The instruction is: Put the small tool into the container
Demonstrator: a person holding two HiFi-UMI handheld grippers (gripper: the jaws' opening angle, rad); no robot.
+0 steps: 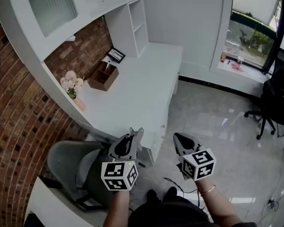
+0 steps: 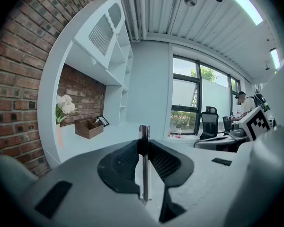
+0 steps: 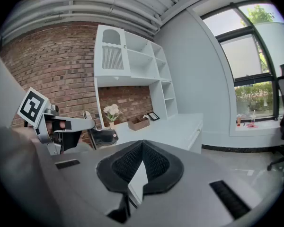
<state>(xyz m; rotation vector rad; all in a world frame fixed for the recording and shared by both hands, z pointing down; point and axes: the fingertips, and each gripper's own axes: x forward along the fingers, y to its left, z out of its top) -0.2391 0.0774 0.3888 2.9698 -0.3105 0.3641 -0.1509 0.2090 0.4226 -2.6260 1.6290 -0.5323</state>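
Observation:
My left gripper is shut on a thin, flat metal tool, which stands on edge between its black pads. It is held in the air off the near end of the white desk. The container, a brown wooden box with open compartments, sits far along the desk by the brick wall; it also shows in the left gripper view and the right gripper view. My right gripper hovers beside the left one over the floor, its jaws closed tip to tip on nothing.
A pink vase of pale flowers stands on the desk before the box, a small framed picture behind it. A grey chair sits under my left arm. A black office chair stands at the right by the window.

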